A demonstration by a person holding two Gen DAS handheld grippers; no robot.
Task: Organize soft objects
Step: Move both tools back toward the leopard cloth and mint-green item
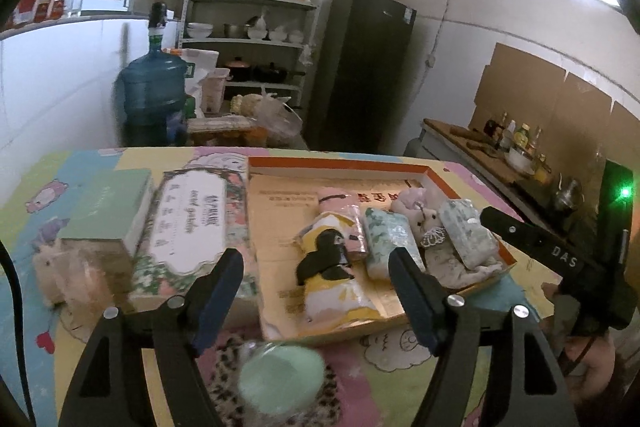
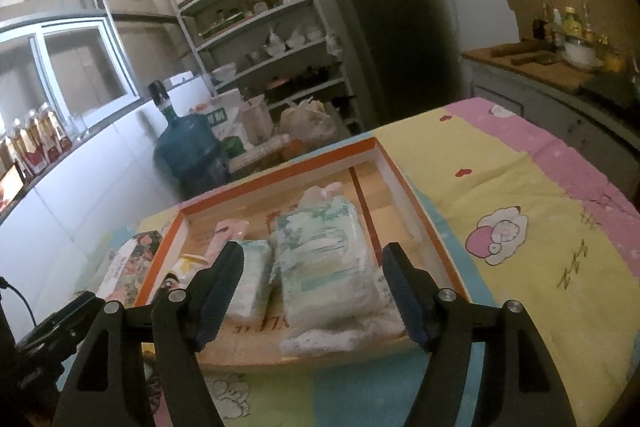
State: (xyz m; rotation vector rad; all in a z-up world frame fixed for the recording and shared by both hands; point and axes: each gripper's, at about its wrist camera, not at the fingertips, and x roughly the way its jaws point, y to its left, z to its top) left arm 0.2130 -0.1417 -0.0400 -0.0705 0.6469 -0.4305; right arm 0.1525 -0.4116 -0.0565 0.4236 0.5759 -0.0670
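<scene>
An orange-rimmed cardboard tray (image 1: 340, 165) lies on the cartoon-print table and holds several soft things: a yellow pouch with a black figure (image 1: 334, 269), a pink pack (image 1: 344, 211), two green-patterned tissue packs (image 1: 390, 239) (image 1: 468, 231) and a small plush toy (image 1: 424, 217). My left gripper (image 1: 316, 267) is open and empty, just in front of the tray. My right gripper (image 2: 312, 263) is open and empty, its jaws on either side of a green-patterned tissue pack (image 2: 328, 255) in the tray (image 2: 280, 173). A second pack (image 2: 252, 275) lies to its left.
Left of the tray stand a floral tissue box (image 1: 192, 223), a green box (image 1: 108, 207) and a pale plush (image 1: 68, 275). A mint lid on leopard cloth (image 1: 280, 379) lies near the front edge. A water jug (image 1: 154, 87), shelves (image 1: 256, 23) and a fridge (image 1: 364, 67) stand behind.
</scene>
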